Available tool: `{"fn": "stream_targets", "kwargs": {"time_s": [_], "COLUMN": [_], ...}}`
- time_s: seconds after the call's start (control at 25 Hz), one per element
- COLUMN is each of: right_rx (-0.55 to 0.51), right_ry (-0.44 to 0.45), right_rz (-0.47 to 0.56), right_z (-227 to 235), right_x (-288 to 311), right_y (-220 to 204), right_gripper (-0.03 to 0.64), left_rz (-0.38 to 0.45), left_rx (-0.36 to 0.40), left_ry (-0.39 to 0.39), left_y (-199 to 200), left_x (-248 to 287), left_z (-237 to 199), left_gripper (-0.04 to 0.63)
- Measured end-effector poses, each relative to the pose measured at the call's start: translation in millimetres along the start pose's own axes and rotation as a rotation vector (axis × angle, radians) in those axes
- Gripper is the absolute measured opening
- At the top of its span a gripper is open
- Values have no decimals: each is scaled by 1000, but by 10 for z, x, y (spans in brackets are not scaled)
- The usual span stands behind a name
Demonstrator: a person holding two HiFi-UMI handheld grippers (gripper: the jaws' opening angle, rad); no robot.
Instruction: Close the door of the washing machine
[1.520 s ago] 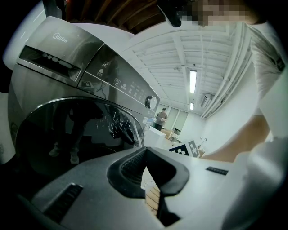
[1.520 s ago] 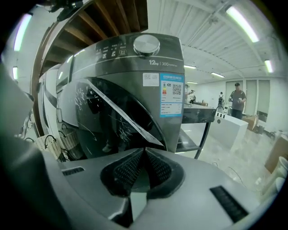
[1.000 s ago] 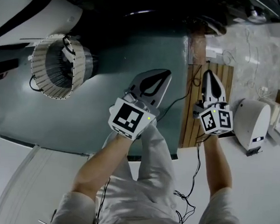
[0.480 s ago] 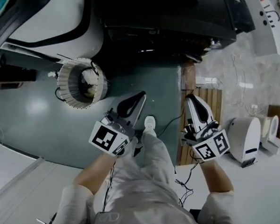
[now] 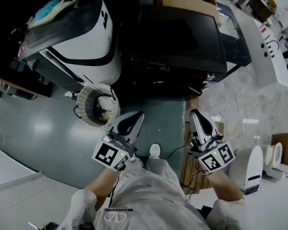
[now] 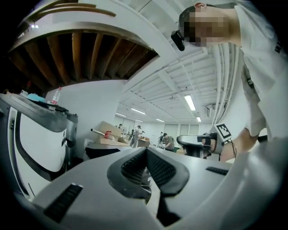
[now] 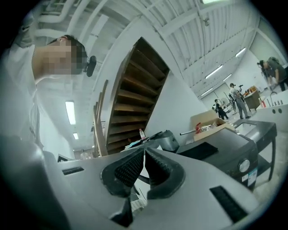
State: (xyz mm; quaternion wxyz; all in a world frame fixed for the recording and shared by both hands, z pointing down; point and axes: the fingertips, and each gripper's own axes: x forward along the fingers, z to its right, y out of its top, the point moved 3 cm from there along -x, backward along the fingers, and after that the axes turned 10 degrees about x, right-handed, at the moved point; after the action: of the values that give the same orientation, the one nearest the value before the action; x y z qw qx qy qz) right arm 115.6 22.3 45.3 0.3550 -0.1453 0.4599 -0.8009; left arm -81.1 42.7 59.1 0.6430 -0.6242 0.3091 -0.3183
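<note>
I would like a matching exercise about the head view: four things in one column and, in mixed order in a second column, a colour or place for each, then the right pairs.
Things:
1. round basket
2. shoe
3. flat-topped machine
4. slatted board

Descriptions:
A. black, at the top middle
B. brown wood, at the right edge of the teal floor
C. small and white, just ahead of the person's leg
D. white ribbed wall, cloth inside

Pairs: 1-D, 2-C, 3-A, 4-B

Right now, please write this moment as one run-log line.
left gripper shut, empty | right gripper jaws just closing, tips together, empty | laundry basket on floor, apart from both grippers
</note>
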Motion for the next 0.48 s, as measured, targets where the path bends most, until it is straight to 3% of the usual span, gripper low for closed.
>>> {"fn": "stream_targets", "kwargs": {"time_s": [0.2,0.48], "right_rx": [-66,-150], "right_ry": [-24,-131], "right_rz": [30,42], "right_z": [-109,-111], "right_x": [-170,-604], "right_y": [316,604], "right_gripper": [18,14], "left_rz": [32,49], "left_rx": [58,78], "left_ry": [48,98], "left_y": [272,471], "left_x": [-92,-277], "left_z": [-107,-128], "left_gripper": [3,2]}}
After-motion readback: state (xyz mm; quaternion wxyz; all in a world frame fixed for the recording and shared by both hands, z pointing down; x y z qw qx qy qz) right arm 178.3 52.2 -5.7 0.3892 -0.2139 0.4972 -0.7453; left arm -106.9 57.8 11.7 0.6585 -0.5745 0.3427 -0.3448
